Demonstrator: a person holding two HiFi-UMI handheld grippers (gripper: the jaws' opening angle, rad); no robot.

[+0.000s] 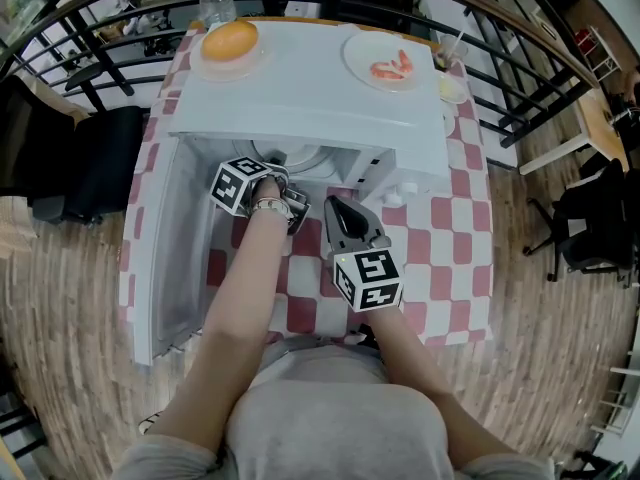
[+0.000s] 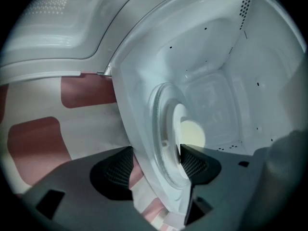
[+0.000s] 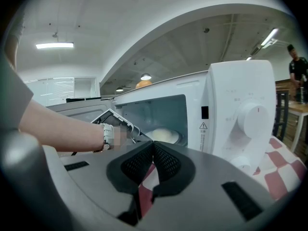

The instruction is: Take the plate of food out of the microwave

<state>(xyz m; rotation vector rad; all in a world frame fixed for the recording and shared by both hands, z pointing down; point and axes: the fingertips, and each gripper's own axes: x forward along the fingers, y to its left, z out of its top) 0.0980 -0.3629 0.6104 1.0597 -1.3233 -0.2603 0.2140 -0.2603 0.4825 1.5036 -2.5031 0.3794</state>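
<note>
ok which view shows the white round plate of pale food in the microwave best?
Left gripper view: the white round plate sits close up, mid-frame. Right gripper view shows it small; head view mostly hides it.

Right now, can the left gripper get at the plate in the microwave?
Probably yes: the microwave door stands open, and the left gripper has its jaws apart at the plate.

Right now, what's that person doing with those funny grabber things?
A person is holding a gripper in each hand at a white microwave with its door swung open. The left gripper is at the opening, jaws apart, aimed at the plate of food inside, which it has not gripped. The right gripper hovers in front, jaws together and empty.
</note>
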